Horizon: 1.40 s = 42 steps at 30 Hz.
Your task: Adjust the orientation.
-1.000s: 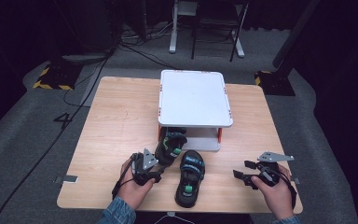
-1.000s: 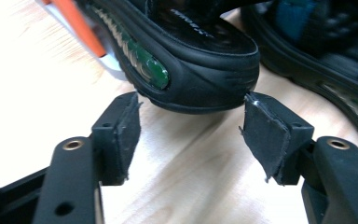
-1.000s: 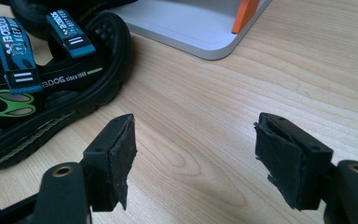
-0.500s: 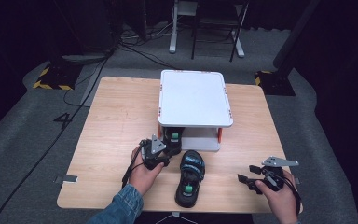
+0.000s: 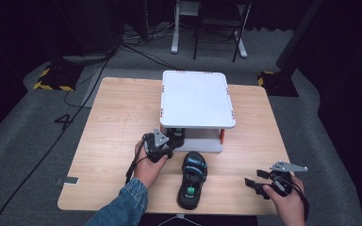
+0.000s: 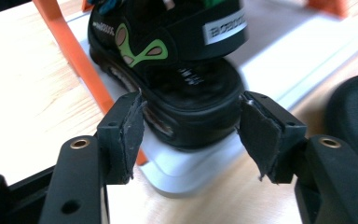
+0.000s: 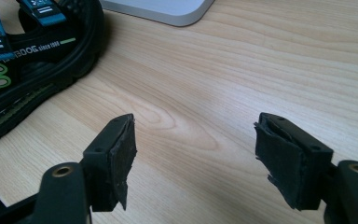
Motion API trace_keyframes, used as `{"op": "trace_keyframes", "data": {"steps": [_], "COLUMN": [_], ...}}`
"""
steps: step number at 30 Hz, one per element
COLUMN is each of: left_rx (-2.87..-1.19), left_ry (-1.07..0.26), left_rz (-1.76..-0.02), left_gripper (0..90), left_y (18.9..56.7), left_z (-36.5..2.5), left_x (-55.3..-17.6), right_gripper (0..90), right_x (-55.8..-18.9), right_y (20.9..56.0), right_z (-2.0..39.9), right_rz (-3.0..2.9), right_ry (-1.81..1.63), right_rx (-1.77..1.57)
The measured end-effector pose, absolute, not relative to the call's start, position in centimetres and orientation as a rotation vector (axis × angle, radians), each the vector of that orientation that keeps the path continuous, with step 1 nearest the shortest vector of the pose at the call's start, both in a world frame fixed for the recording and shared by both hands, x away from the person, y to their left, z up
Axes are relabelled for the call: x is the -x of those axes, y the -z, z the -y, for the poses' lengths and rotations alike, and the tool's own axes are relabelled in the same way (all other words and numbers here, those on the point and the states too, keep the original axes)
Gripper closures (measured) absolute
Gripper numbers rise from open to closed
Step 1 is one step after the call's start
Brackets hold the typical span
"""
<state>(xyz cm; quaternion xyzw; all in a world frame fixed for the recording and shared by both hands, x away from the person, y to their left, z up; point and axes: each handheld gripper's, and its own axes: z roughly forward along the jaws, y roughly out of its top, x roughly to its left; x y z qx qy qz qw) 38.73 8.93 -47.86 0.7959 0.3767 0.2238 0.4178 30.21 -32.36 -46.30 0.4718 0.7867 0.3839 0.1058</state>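
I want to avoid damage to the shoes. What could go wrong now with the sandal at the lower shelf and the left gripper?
1. The sandal rests with its heel over the edge of the white lower shelf; it might tip or slide off.
2. The left gripper has just been opening, its pads barely at the sole, so pulling back carelessly could drag the sandal out.
3. The orange leg stands close beside the jaw; a sideways move may knock it.
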Motion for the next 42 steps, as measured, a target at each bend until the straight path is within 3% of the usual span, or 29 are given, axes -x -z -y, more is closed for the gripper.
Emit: {"op": "trace_keyframes", "data": {"steps": [5, 10, 13, 17, 32, 40, 42], "left_rx": [-2.1, -2.059, -2.031, -2.016, -2.029, -1.974, -2.003], "left_ry": [-0.44, -0.465, -0.454, -0.573, -0.492, -0.492, -0.438], "left_rz": [-0.828, -0.872, -0.917, -0.95, -0.815, -0.841, -0.85], "left_gripper": [53.9, 51.9, 59.2, 51.4, 43.3, 39.5, 38.2], "left_y": [47.9, 49.1, 49.2, 49.2, 49.4, 48.2, 47.7], "left_z": [-7.7, -7.7, -8.2, -8.8, -5.9, -6.9, -7.3], "left_x": [-37.1, -38.5, -39.3, -40.2, -41.7, -40.7, -40.3], "right_gripper": [29.5, 29.5, 29.5, 29.4, 29.4, 29.4, 29.4], "right_x": [-30.7, -30.8, -30.7, -30.5, -29.7, -29.8, -29.9], "right_y": [46.1, 46.3, 46.3, 46.5, 46.9, 46.6, 46.4], "right_z": [31.5, 31.1, 31.3, 31.7, 32.3, 32.2, 32.0], "right_rz": [-2.337, -2.354, -2.345, -2.339, -2.322, -2.321, -2.327], "right_ry": [-1.143, -1.136, -1.135, -1.124, -1.103, -1.116, -1.12], "right_rx": [-1.354, -1.346, -1.358, -1.372, -1.406, -1.39, -1.378]}}
